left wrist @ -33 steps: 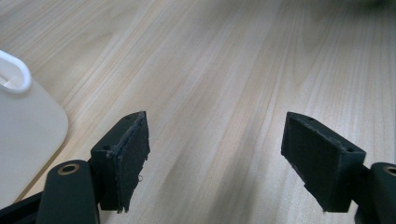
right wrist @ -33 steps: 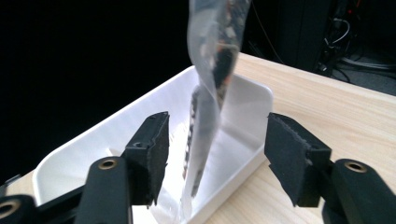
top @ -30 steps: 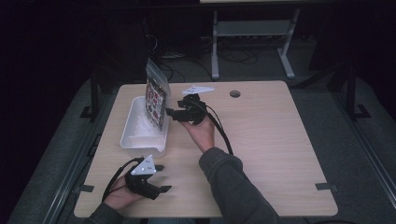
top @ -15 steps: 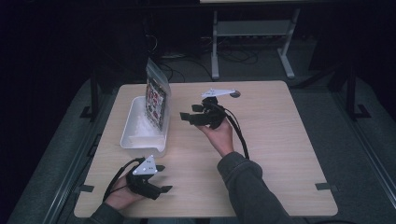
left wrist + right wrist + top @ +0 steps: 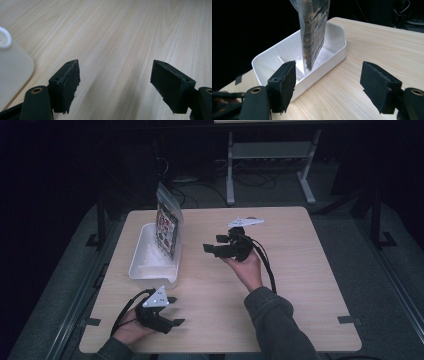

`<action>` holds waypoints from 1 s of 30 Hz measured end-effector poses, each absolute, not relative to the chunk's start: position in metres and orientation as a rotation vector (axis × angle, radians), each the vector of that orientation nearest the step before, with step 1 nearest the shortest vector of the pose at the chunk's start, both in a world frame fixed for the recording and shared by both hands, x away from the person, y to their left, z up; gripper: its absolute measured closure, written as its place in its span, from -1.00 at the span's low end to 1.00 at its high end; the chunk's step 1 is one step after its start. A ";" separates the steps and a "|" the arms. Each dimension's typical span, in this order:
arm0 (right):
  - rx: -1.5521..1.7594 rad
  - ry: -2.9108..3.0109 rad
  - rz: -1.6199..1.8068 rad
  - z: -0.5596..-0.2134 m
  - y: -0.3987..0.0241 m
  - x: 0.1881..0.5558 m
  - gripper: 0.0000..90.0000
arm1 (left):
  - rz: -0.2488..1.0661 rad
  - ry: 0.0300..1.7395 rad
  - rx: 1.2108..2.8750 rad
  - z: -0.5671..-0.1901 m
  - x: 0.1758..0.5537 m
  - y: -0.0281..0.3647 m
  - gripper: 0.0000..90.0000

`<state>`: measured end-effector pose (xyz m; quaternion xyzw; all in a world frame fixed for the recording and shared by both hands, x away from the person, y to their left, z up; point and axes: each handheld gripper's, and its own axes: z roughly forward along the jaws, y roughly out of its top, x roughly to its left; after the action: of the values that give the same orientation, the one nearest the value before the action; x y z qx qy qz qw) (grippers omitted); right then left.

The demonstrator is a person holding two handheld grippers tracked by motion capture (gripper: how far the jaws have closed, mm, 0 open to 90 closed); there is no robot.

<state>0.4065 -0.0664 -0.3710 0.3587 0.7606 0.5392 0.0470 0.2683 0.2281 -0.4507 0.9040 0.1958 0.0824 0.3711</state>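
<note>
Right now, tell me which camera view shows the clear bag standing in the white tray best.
The right gripper view: the clear bag stands close up in the white tray, leaning on its wall, printed contents visible. The high view shows the bag small, upright at the tray's far end. The left gripper view shows just a corner of the tray.

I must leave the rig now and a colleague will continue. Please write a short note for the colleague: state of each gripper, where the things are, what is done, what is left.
Right gripper: open, nothing between the jaws, which have just been opening; it is apart from the bag, over the table's middle.
Left gripper: open, empty, low at the near left of the table.
Bag: stands on end in the white tub, leaning on its right wall, top sticking out above the rim.
Done: the bag is in the tub and released.
Left: perhaps check that the bag does not tip; nothing else lies on the table to pack.
</note>
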 end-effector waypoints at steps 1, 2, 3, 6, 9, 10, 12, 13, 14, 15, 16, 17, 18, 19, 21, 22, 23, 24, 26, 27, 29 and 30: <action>1.094 2.323 1.644 -0.371 -0.068 0.406 -0.38 | 0.212 0.502 2.319 -0.451 0.268 0.228 -0.49; 1.092 2.324 1.641 -0.372 -0.070 0.405 -0.38 | 0.213 0.502 2.320 -0.451 0.268 0.228 -0.49; 1.092 2.324 1.641 -0.372 -0.070 0.405 -0.38 | 0.213 0.502 2.320 -0.451 0.268 0.228 -0.49; 1.093 2.328 1.644 -0.373 -0.077 0.402 -0.38 | 0.215 0.503 2.319 -0.450 0.269 0.229 -0.49; 1.098 2.336 1.640 -0.374 -0.084 0.399 -0.38 | 0.215 0.503 2.321 -0.451 0.269 0.228 -0.49; 1.102 2.337 1.638 -0.375 -0.089 0.398 -0.39 | 0.211 0.505 2.320 -0.451 0.269 0.228 -0.49; 1.103 2.334 1.636 -0.375 -0.094 0.396 -0.39 | 0.212 0.504 2.324 -0.451 0.269 0.227 -0.49; 1.103 2.334 1.636 -0.375 -0.094 0.396 -0.39 | 0.212 0.504 2.324 -0.451 0.269 0.227 -0.49; 1.105 2.331 1.641 -0.376 -0.098 0.394 -0.39 | 0.211 0.504 2.324 -0.451 0.269 0.227 -0.49; 1.105 2.331 1.641 -0.376 -0.098 0.394 -0.39 | 0.211 0.504 2.324 -0.451 0.269 0.227 -0.49; 1.104 2.334 1.644 -0.377 -0.103 0.392 -0.39 | 0.211 0.504 2.324 -0.451 0.268 0.227 -0.49; 1.104 2.334 1.644 -0.377 -0.103 0.392 -0.39 | 0.211 0.504 2.324 -0.451 0.268 0.227 -0.49; 1.107 2.335 1.640 -0.378 -0.108 0.390 -0.39 | 0.212 0.507 2.322 -0.452 0.269 0.227 -0.49; 1.112 2.333 1.641 -0.378 -0.110 0.389 -0.39 | 0.212 0.507 2.322 -0.452 0.269 0.227 -0.49; 1.120 2.330 1.641 -0.379 -0.114 0.387 -0.39 | 0.214 0.509 2.321 -0.451 0.268 0.227 -0.49; 1.120 2.330 1.641 -0.379 -0.114 0.387 -0.39 | 0.214 0.509 2.321 -0.451 0.268 0.227 -0.49; 1.122 2.324 1.639 -0.380 -0.117 0.386 -0.39 | 0.215 0.510 2.320 -0.451 0.269 0.227 -0.49; 1.133 2.320 1.643 -0.381 -0.121 0.384 -0.40 | 0.215 0.511 2.320 -0.452 0.269 0.227 -0.49; 1.135 2.320 1.645 -0.382 -0.124 0.383 -0.40 | 0.216 0.512 2.321 -0.452 0.269 0.227 -0.49; 1.142 2.322 1.642 -0.383 -0.128 0.380 -0.41 | 0.217 0.513 2.320 -0.451 0.269 0.227 -0.49; 1.142 2.323 1.639 -0.383 -0.132 0.378 -0.41 | 0.219 0.515 2.320 -0.451 0.269 0.227 -0.49; 1.136 2.324 1.635 -0.384 -0.135 0.376 -0.41 | 0.219 0.515 2.320 -0.451 0.269 0.227 -0.49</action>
<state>0.3764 -0.1348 -0.3839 0.3709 0.7588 0.5338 0.0409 0.2687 0.2268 -0.4514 0.9037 0.2005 0.0854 0.3687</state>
